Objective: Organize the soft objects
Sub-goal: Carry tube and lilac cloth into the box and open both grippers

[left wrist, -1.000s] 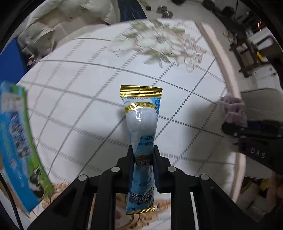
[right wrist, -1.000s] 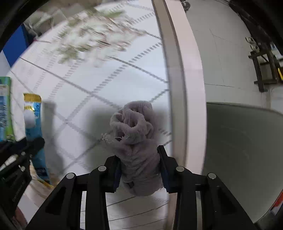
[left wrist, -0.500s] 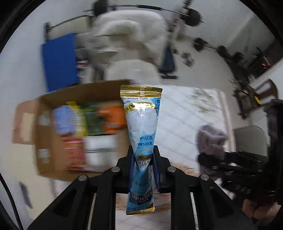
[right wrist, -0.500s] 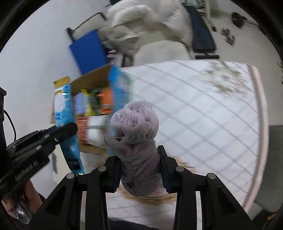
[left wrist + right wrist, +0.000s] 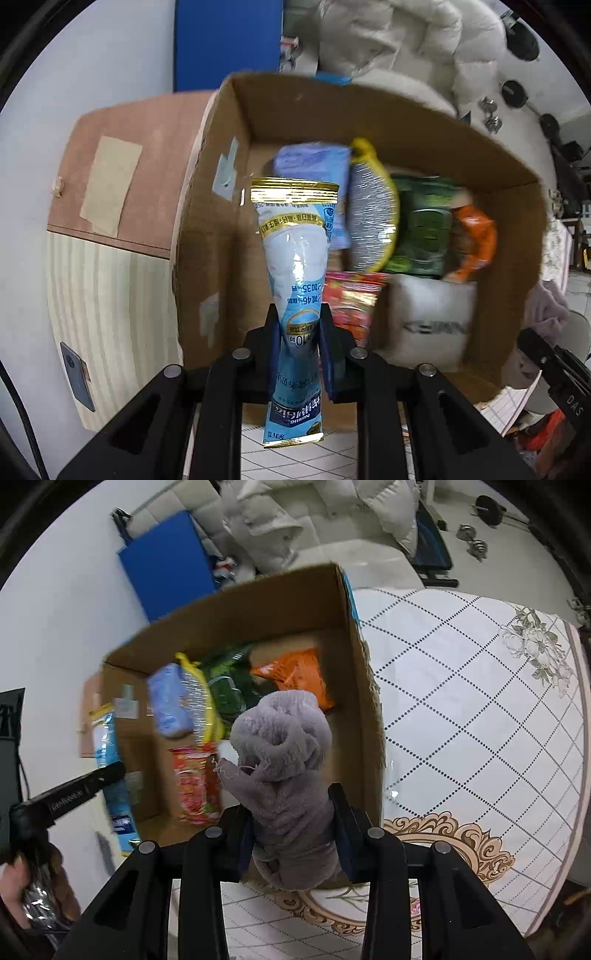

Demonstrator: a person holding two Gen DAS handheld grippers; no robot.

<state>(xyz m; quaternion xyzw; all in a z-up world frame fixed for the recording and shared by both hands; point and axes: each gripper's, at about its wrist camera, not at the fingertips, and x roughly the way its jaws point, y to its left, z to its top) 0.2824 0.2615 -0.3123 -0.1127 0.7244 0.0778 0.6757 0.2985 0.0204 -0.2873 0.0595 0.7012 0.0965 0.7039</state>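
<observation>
My left gripper (image 5: 300,334) is shut on a blue and white sachet with gold ends (image 5: 295,258), held upright over the near left part of an open cardboard box (image 5: 221,206). My right gripper (image 5: 291,825) is shut on a rolled grey-purple fuzzy cloth (image 5: 284,746), held over the near right part of the same box (image 5: 364,701). The box holds several soft packs: a blue one (image 5: 168,705), a yellow-edged clear one (image 5: 373,214), a green one (image 5: 421,229), an orange one (image 5: 295,672), a red one (image 5: 194,782) and a white one (image 5: 428,321). The left gripper and sachet (image 5: 107,746) show in the right wrist view.
The box stands on a table with a white diamond-pattern cloth (image 5: 480,701), at its left end. Behind are a blue mat (image 5: 166,565), a white puffy jacket on a sofa (image 5: 314,517) and dumbbells on the floor (image 5: 472,541). A box flap (image 5: 122,170) hangs left.
Both grippers have swung left from the table's right side to above the cardboard box, each still holding its item. The box now fills both views.
</observation>
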